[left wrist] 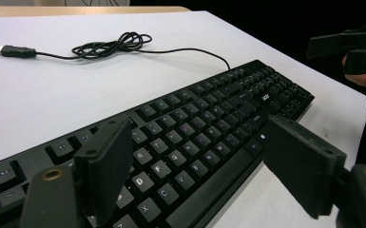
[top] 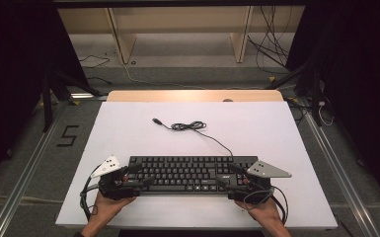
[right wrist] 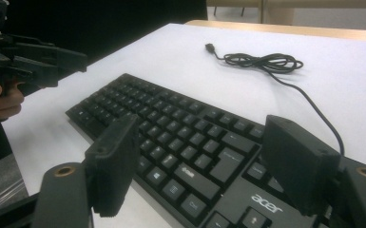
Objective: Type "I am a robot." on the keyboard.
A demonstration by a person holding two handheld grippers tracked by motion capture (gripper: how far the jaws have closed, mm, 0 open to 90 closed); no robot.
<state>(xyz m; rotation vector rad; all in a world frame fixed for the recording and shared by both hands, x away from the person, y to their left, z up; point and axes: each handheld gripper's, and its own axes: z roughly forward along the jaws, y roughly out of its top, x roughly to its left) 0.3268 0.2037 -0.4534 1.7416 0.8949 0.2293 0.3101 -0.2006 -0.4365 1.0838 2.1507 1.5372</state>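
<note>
Counter: a white counter (top: 128, 128) carries everything; a strip of bare wood shows along its far edge, and its side edges drop to grey floor with metal rails.
Keyboard: a black keyboard (top: 187, 173) lies lengthwise across the near part of the counter, set parallel to the near edge with a band of bare white between them.
Cable: the keyboard's cable (top: 190, 126) leaves its back edge toward the right end, runs away across the counter, bunches in a loose coil near the middle, and ends in a USB plug (top: 156, 120) lying flat to the left of the coil.
Left hand-held gripper: the left hand-held gripper (left wrist: 195, 166) is at the keyboard's left end, jaws spread wide; in the left gripper view one jaw is over the left-hand keys and the other is out past the keyboard's front edge over bare counter. Nothing is between them.
Right hand-held gripper: the right hand-held gripper (right wrist: 199, 161) is at the keyboard's right end, jaws also spread wide and gripping nothing; one jaw is over the counter off the front edge, the other above the right-hand key block.
Open room: the far half of the counter is bare apart from the cable, and both side margins beyond the keyboard's ends are bare white.
</note>
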